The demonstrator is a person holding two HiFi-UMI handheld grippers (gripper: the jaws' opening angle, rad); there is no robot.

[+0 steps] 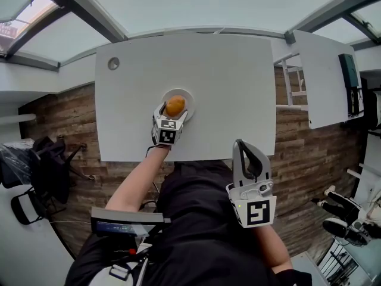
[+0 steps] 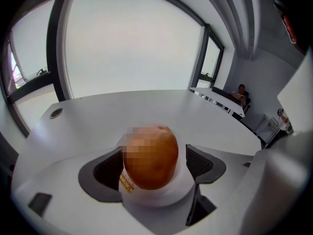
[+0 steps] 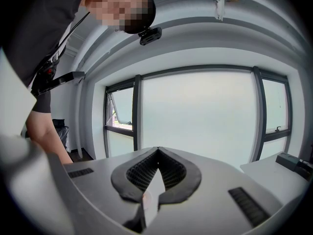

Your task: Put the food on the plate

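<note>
**White table, glazed room: food on plate, left jaws spread around it**

Glazed room with wood-plank floor. The white table [image 1: 226, 70] is bare apart from one plate and a round grommet [image 1: 113, 63] at its far left corner.

Left gripper [image 1: 174, 113]: I have it reached over the table's near edge, angled down at the plate. Its jaws stand wide apart. In the left gripper view a dark pad sits on each side of the food, and neither appears to press on it. White shows between the right pad and the food. The left gap is less clear.

Right gripper [image 1: 245, 154]: held off the table by my body, well apart from the plate. Its jaws are closed together, with nothing between them.

Plate [image 1: 187, 94]: small, white, near the middle of the table's near side.

Food [image 1: 175, 105]: round and orange-brown, either a roll or a fruit, I cannot tell which. It rests on the plate.

Key relation: the food lies dead ahead of the left gripper, centred between its jaws. It is slightly taller than wide and has no marked long axis. The left hand is by far the nearer.

Judgement: placement looks done. The next move would be a straight retreat along the gripper's own line, keeping both pads clear so the food is not nudged off.
</note>
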